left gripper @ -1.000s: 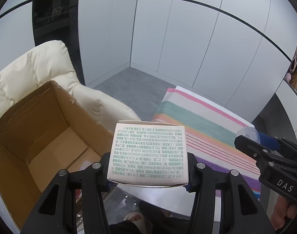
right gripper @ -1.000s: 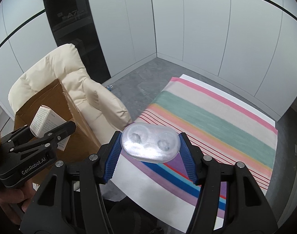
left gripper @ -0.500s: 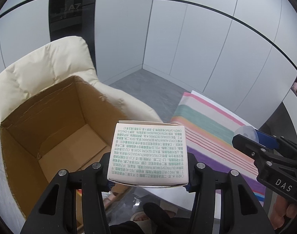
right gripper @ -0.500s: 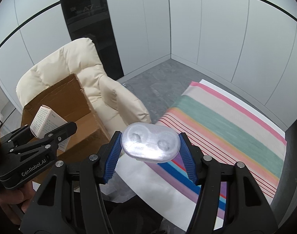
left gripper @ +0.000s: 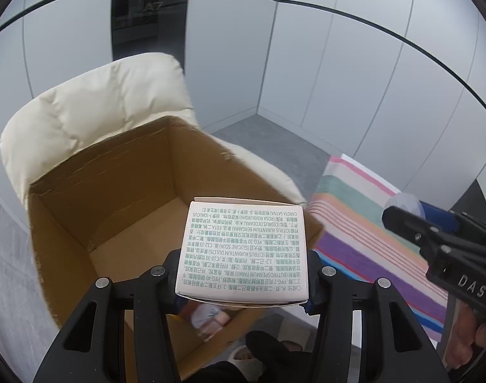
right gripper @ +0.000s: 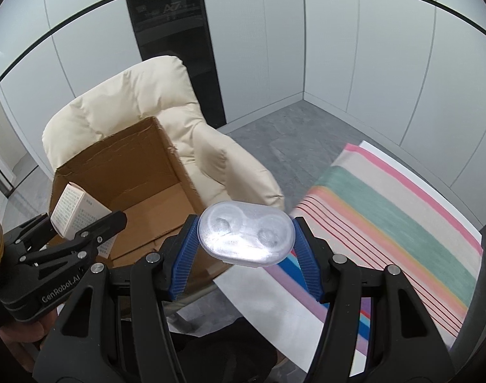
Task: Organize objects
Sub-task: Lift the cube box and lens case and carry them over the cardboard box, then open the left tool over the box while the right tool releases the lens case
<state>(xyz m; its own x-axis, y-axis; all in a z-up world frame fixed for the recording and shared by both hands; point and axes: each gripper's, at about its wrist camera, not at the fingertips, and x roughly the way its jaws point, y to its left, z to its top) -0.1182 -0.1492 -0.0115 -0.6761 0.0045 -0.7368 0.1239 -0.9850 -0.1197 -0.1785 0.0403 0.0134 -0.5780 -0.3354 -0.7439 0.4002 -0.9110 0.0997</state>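
Printed carton (left gripper: pixel 243 249) sits clamped in my left jaws above the open cardboard box (left gripper: pixel 121 210) on the cream chair (left gripper: pixel 93 111); my right jaws pinch a clear plastic case (right gripper: pixel 246 234) beside it.

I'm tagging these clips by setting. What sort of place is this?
Probably a plain indoor room: pale panelled walls, a padded cream armchair holding an open brown cardboard box, and a striped cloth-covered table.

"DAS" on right gripper (left gripper: pixel 399 220); "GenRobot.AI" on left gripper (right gripper: pixel 83 226); "A7" on dark panel (left gripper: pixel 150 8).
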